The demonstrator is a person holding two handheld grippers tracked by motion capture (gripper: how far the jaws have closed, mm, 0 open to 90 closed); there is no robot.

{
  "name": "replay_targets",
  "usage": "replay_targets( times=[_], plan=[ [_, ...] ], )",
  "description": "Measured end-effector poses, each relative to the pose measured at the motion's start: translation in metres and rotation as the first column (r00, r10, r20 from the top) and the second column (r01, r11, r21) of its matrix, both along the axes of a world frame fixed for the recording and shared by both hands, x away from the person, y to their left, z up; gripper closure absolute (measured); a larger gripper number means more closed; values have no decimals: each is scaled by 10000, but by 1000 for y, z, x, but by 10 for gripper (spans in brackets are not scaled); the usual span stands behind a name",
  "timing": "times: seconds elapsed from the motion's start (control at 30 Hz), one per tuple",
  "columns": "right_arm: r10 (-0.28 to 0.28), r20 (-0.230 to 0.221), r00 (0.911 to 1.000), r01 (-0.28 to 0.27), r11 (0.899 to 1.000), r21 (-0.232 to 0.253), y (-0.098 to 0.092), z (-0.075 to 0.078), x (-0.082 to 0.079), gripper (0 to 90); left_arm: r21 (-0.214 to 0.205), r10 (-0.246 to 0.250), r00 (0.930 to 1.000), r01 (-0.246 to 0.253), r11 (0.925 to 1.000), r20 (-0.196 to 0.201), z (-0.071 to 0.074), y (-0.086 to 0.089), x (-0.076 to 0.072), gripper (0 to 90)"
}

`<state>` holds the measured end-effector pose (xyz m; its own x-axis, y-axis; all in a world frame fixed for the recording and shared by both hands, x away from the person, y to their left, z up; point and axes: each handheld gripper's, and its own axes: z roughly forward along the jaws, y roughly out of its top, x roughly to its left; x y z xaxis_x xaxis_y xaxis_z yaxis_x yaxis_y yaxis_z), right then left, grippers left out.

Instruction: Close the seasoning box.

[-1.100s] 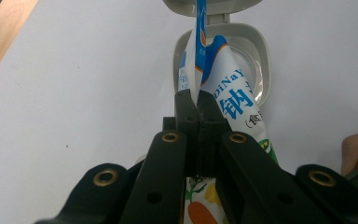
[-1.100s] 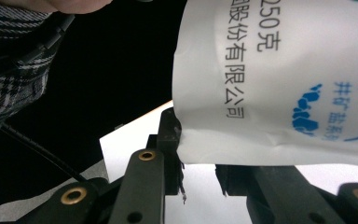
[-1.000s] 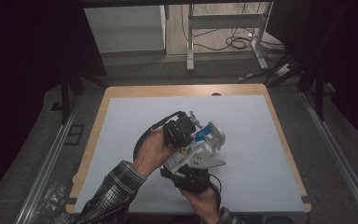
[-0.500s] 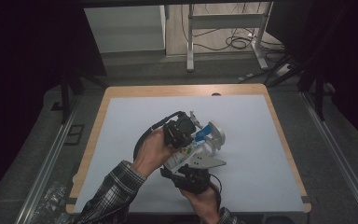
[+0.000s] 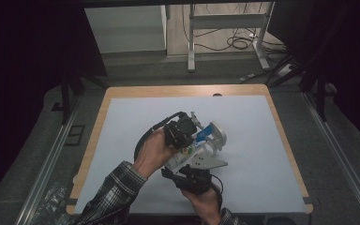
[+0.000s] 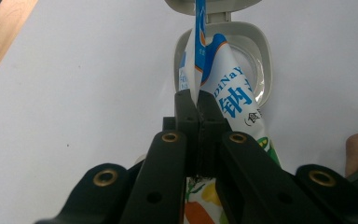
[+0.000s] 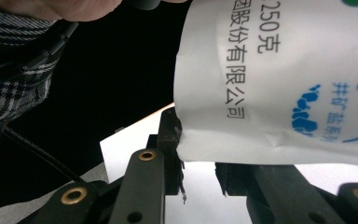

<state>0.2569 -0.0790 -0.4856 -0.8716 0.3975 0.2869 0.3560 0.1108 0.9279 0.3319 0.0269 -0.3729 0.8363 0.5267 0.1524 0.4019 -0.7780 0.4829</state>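
Salt pouch (image 6: pixel 233 100) being pinched at top edge by closed left gripper (image 6: pixel 198 105), above open-lidded container (image 6: pixel 256 60); bottom edge being clamped by right gripper (image 7: pixel 200 154).

both grippers (image 5: pixel 183 132) clamped (hands close together)

On the worktop (image 5: pixel 262 140), near its middle, stands an open container (image 5: pixel 217 136) with its lid (image 6: pixel 200 4) hinged back behind it. A salt bag (image 5: pixel 187 152) hangs over it, top end toward the opening. The left tool (image 5: pixel 180 133) grips the bag's top edge; the right tool (image 5: pixel 194 176) holds its bottom end, nearer the person.
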Motion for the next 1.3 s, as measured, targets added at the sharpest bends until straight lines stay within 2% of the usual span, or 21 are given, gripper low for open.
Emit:
replay_targets(
  times=[1.3],
  plan=[
    [17,52,10000,-18,9999,149,0,3,-2,729,184,-7,10000,8,9998,-82,1,-2,0,900]
  ],
)
